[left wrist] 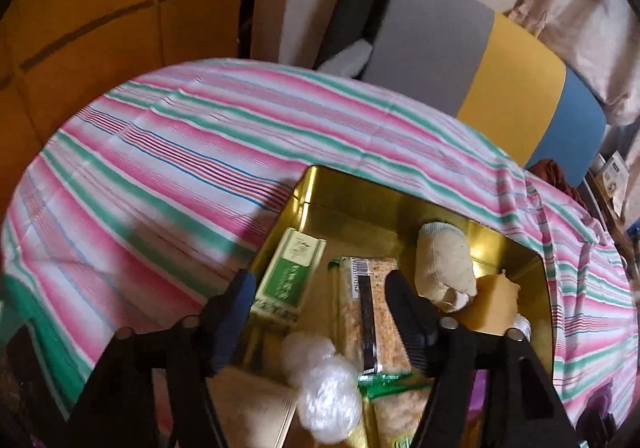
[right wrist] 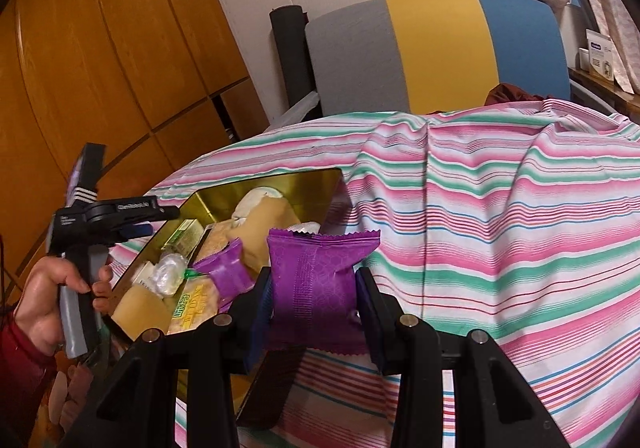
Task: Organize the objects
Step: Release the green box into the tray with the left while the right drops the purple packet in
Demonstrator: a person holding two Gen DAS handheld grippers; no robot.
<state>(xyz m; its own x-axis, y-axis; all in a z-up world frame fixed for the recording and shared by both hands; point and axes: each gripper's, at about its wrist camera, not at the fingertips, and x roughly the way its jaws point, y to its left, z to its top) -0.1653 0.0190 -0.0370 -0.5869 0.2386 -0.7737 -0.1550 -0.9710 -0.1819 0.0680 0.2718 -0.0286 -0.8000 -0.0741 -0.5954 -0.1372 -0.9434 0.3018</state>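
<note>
A gold tin box (left wrist: 400, 204) (right wrist: 304, 184) sits on the striped cloth and holds a green-and-white carton (left wrist: 290, 272), a long cracker pack (left wrist: 368, 312), a rolled beige sock (left wrist: 444, 268), clear plastic balls (left wrist: 320, 380) and a purple packet (right wrist: 226, 272). My left gripper (left wrist: 320, 288) is open and empty just above the box; it also shows in the right wrist view (right wrist: 160, 218). My right gripper (right wrist: 314, 288) is shut on a second purple snack packet (right wrist: 316, 280), held above the cloth beside the box's right side.
The striped cloth (right wrist: 500, 228) covers the table (left wrist: 180, 168) and bunches up at the right. A grey, yellow and blue chair back (right wrist: 436, 48) stands behind the table. Wooden panels (right wrist: 100, 68) are at the left.
</note>
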